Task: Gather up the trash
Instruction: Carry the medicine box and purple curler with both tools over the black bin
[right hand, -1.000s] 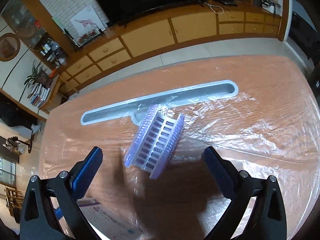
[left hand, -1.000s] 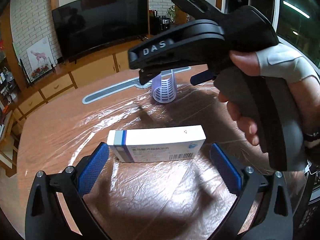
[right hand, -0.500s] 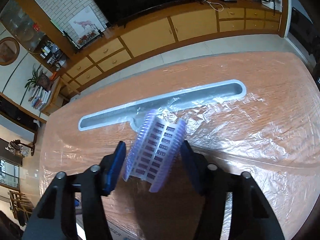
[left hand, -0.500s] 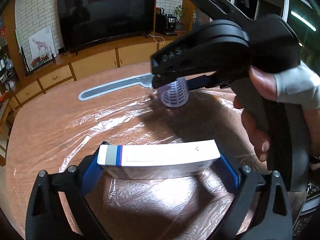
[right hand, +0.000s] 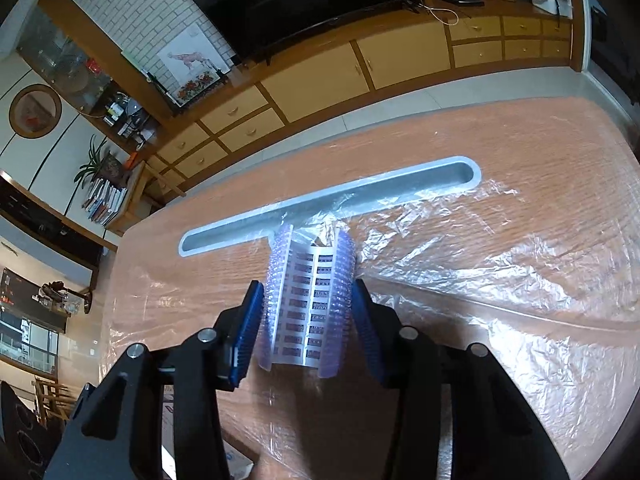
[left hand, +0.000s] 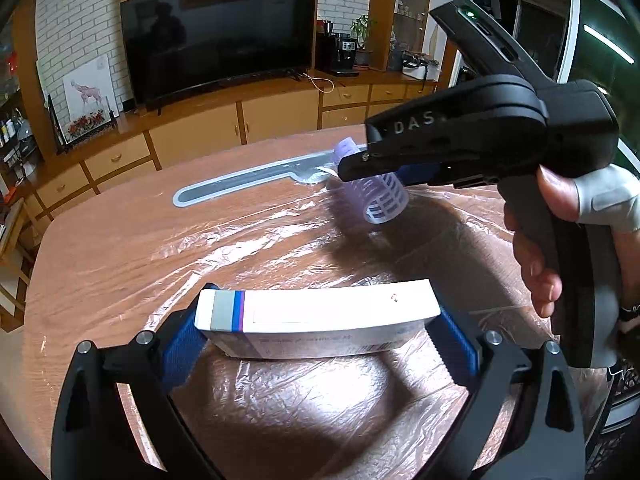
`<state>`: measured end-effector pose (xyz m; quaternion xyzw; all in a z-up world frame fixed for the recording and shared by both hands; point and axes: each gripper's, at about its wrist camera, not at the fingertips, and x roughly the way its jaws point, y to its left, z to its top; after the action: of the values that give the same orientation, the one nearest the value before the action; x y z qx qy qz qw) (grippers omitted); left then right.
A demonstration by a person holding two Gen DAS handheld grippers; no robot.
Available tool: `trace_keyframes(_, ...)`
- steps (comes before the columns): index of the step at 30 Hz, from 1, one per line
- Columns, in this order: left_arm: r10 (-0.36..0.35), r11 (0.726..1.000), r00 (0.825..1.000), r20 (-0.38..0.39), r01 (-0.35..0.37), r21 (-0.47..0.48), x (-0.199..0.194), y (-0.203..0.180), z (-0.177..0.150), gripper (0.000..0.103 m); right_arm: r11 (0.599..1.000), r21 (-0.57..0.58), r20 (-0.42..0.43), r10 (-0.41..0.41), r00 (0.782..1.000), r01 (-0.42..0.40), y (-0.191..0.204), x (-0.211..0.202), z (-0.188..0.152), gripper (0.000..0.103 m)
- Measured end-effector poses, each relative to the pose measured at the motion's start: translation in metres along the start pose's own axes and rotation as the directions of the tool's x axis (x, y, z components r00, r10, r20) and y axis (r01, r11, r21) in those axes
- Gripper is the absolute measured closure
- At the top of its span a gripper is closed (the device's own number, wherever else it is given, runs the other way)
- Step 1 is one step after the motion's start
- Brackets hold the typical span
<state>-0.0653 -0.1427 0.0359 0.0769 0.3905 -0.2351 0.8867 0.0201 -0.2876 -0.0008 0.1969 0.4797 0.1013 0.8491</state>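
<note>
- Left wrist view: the left gripper [left hand: 320, 344] is clamped on one white medicine box [left hand: 316, 316], above the plastic-wrapped table [left hand: 120, 248].
- Farther, the right gripper [right hand: 308, 316], jaws just closed, clamps one purple hair roller [right hand: 310, 300].
- Behind lies one grey tray [right hand: 400, 188].

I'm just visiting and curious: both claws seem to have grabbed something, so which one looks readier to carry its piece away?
Probably the right gripper: its pads squeeze the purple hair roller, already tilted off the table. The left gripper clamps the white box, which looks low.
</note>
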Motion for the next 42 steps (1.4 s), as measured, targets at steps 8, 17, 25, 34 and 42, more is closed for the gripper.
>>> trace_keyframes(8, 0.022, 1.000, 1.000, 0.012, -0.022, -0.018, -0.014, 0.004, -0.001, 0.005, 0.996, -0.013, -0.002, 0.085, 0.996, -0.085, 0.001, -0.019, -0.012, 0.059)
trace_keyframes(17, 0.040, 0.999, 0.999, 0.011, -0.039, -0.037, -0.028, 0.006, -0.008, 0.005, 0.992, -0.047, -0.008, 0.115, 0.993, -0.115, -0.003, -0.053, -0.041, 0.059)
trace_keyframes(25, 0.048, 0.998, 0.999, 0.011, -0.048, -0.039, -0.043, -0.002, -0.019, 0.005, 0.988, -0.074, -0.035, 0.132, 0.991, -0.134, -0.005, -0.076, -0.075, 0.059)
trace_keyframes(34, 0.055, 0.997, 0.998, 0.025, -0.054, -0.053, -0.066, -0.011, -0.031, 0.005, 0.979, -0.101, -0.044, 0.173, 0.984, -0.177, -0.006, -0.108, -0.108, 0.059)
trace_keyframes(42, 0.067, 0.996, 0.997, 0.035, -0.065, -0.065, -0.088, -0.022, -0.049, 0.005, 0.972, -0.120, -0.054, 0.198, 0.979, -0.203, -0.007, -0.131, -0.133, 0.059)
